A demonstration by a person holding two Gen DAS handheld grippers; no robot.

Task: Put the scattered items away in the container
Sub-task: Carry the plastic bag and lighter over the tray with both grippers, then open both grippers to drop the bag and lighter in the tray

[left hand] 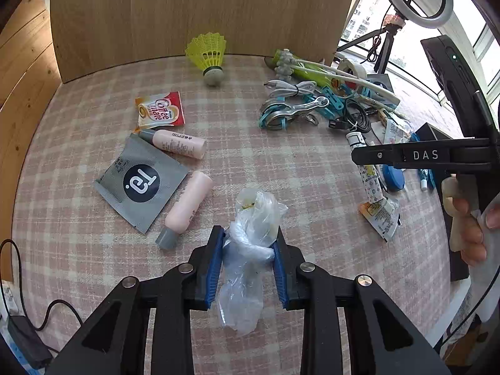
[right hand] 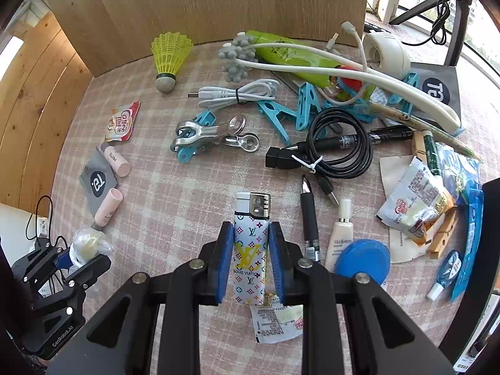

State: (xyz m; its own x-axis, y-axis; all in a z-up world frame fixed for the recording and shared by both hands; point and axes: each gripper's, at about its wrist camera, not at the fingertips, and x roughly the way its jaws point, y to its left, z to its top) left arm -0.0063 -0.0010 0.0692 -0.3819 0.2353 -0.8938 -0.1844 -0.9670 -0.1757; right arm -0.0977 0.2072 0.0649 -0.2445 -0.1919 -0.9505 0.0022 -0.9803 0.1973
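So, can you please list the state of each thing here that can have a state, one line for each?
left gripper: shut on the knotted plastic bag
right gripper: shut on the patterned lighter
white cable: coiled, tied
black cable: coiled, tied with a white tie
two pink tubes: lying flat, capped
yellow shuttlecock: standing on its cork, tilted
black pen: lying, tip exposed
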